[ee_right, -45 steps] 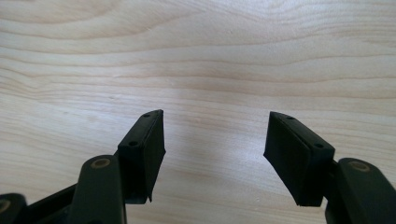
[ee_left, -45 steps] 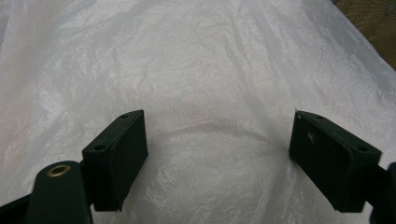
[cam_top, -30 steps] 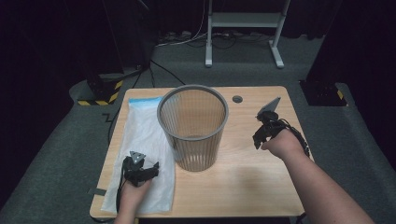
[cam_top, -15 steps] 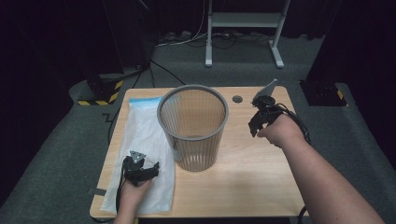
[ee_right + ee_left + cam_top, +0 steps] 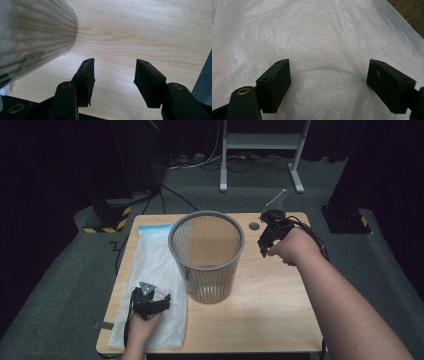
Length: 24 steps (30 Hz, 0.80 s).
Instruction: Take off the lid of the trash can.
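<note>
A grey mesh waste basket (image 5: 207, 254) stands upright in the middle of the wooden table (image 5: 270, 310). A white plastic bag (image 5: 155, 270) with a blue top edge lies flat along the table's left side. My left gripper (image 5: 162, 301) hovers over the bag's near end, open, and its jaws span crinkled white plastic (image 5: 324, 50) with nothing between them. My right gripper (image 5: 262, 247) is held up just right of the basket's rim, open and pointing down at bare wood (image 5: 140, 37). The basket's wall (image 5: 32, 37) blurs past its left side.
A small dark round disc (image 5: 254, 226) lies on the table's far edge behind the basket. A metal stand (image 5: 260, 150) and cables sit on the grey carpet beyond. A yellow-black striped block (image 5: 107, 222) lies on the floor at the left.
My right gripper has moved forward and left, closer to the basket's rim. The left gripper and the bag have stayed where they were.
</note>
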### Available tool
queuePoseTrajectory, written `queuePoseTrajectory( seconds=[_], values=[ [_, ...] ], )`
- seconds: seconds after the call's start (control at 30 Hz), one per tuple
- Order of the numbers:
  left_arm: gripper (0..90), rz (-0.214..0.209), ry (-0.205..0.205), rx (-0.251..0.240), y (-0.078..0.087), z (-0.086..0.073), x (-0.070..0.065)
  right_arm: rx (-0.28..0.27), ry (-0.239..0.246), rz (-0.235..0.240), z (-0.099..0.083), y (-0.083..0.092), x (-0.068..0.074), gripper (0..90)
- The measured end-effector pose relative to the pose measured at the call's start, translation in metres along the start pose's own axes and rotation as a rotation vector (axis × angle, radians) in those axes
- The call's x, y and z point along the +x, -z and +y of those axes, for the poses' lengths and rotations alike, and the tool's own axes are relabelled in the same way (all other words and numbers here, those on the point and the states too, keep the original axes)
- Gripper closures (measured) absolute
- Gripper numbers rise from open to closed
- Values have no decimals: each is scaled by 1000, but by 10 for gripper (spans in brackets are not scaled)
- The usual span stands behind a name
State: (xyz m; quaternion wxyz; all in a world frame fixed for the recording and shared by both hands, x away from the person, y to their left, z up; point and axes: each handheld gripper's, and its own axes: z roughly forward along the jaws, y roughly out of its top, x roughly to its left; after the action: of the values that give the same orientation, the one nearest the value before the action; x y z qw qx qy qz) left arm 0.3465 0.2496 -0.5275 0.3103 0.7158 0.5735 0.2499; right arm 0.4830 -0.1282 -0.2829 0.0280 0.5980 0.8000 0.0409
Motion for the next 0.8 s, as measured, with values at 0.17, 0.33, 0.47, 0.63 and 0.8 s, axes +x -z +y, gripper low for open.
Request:
queuePoseTrajectory(
  seconds=[0.17,0.33,0.47,0.63,0.8],
  values=[
    [196,-1,1,-4,0,0,0,12,16,21,6,13,8,524],
    [196,-1,0,-3,0,0,0,-6,-7,25,12,27,16,524],
    [196,-2,0,-3,0,0,0,-9,-7,27,18,35,22,520],
    [196,-2,0,-4,0,0,0,-24,12,30,24,49,32,518],
    [196,-2,0,-4,0,0,0,-38,19,51,30,62,43,515]
  ],
)
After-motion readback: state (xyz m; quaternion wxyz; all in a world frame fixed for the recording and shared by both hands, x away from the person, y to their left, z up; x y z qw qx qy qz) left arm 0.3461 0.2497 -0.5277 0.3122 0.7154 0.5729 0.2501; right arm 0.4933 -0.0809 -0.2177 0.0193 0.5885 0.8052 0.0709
